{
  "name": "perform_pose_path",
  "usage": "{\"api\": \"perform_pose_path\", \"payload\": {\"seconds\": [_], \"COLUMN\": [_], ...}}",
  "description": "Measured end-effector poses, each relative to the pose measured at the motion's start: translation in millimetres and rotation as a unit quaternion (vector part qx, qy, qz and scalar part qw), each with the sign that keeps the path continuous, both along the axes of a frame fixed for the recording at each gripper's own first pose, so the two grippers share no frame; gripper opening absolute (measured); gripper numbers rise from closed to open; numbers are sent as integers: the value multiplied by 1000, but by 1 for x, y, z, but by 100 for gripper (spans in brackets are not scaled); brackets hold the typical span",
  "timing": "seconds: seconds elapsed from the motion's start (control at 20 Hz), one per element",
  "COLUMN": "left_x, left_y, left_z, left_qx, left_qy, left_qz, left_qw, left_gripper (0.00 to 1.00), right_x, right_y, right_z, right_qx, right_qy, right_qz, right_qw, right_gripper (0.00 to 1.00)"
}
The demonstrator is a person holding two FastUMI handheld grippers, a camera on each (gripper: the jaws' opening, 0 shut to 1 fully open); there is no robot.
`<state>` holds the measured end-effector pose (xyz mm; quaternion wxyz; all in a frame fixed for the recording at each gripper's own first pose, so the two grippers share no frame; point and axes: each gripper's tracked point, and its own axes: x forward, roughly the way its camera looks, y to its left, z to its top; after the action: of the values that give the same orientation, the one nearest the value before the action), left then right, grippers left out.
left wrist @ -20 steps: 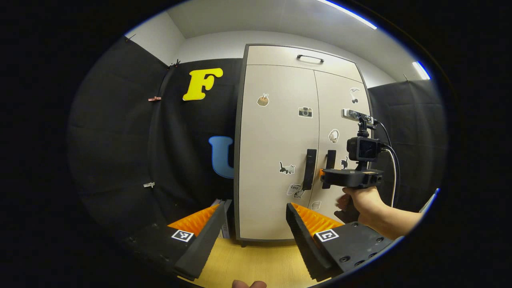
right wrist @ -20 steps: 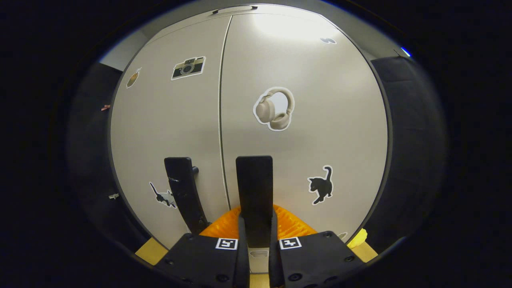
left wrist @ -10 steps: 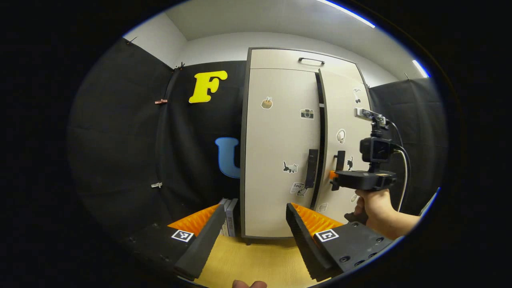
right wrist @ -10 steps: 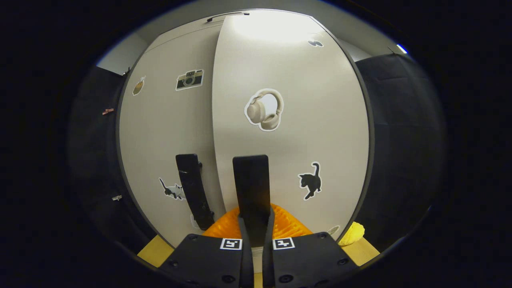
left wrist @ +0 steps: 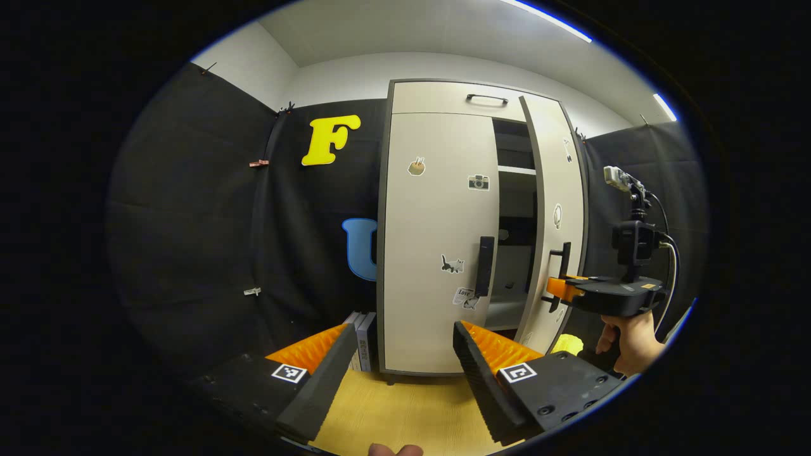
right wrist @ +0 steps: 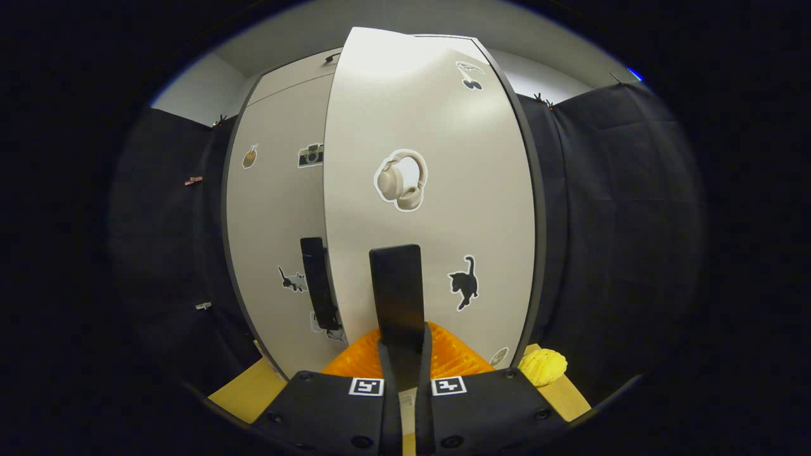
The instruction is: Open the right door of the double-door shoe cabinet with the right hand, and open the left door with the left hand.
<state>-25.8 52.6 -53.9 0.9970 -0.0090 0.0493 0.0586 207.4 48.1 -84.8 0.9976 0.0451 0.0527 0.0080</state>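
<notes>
- Your right door [left wrist: 557, 209] stands ajar, shelves showing behind it; its handle [right wrist: 397, 294] is clamped in your right tool [right wrist: 403, 345].
- Left door [left wrist: 437, 240], at 12 o'clock, is closed.
- Your left tool [left wrist: 402, 354] gapes wide, holding nothing.

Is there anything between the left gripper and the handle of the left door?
No. In the left gripper view, only bare wooden floor and open air separate the left gripper from the left door handle.

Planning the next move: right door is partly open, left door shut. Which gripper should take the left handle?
Left. The left gripper is open and faces the left door's handle, with nothing held. The right gripper is shut on the right door's handle.
</notes>
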Motion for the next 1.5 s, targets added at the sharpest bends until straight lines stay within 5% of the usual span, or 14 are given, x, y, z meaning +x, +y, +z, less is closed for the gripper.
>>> {"api": "perform_pose_path", "payload": {"seconds": [1.1, 1.5], "left_x": [45, 61], "left_y": [-105, -136], "left_z": [10, 14], "left_qx": [10, 13], "left_qy": [-9, -14], "left_qz": [-55, -74], "left_qw": [998, 997], "left_gripper": [95, 94], "right_x": [-28, -25], "right_y": [-40, -81], "right_z": [1, 1], "right_qx": [11, 4], "right_qy": [19, 20], "right_qz": [38, -24], "right_qw": [999, 1000], "right_gripper": [12, 10]}}
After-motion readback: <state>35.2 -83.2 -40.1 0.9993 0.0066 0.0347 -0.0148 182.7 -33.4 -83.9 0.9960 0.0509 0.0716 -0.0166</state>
